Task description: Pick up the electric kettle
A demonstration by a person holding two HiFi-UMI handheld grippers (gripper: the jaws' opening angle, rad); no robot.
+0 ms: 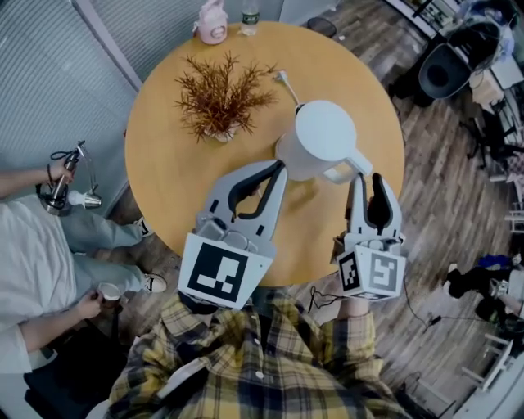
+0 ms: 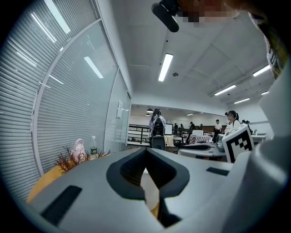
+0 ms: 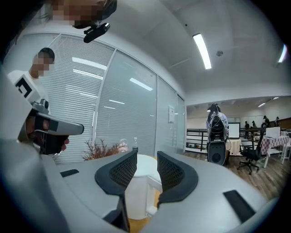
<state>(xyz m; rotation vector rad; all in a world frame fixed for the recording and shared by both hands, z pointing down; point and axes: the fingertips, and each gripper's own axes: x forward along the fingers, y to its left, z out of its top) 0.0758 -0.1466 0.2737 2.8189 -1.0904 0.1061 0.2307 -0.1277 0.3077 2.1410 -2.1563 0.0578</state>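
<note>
Slippage is the main worry from where I stand. The right gripper (image 1: 368, 180) has its jaws parted with nothing pinched and is lined up on the handle (image 1: 349, 168) of the white electric kettle (image 1: 321, 131). Its own view shows that handle just ahead of the gap, not yet between the pads. If it closes too early or off-centre, it would likely catch only the handle's outer edge. The kettle could then twist or tip once lifted, more so if there is water inside, which I cannot tell. The left gripper (image 1: 276, 169) has its tips together, holding nothing, right beside the kettle's body. A nudge from it could shove the kettle sideways out of the right gripper's line. A thin white thing (image 1: 286, 82) runs off the kettle's far side, perhaps its cord, and that might tug on a lift. The kettle stands on the round wooden table (image 1: 164, 204), on the person's right half. It is a fair way in from the near rim yet not far from the right rim, so a knock that way looks the risky one. Beyond it is bare tabletop. The dried plant (image 1: 219, 98) stands apart to the left, and a pink bottle (image 1: 213, 23) and a water bottle (image 1: 250, 12) stand at the far rim. Nothing above the kettle blocks a straight lift. A seated person (image 1: 33, 245) at the left is off the table's edge.
</note>
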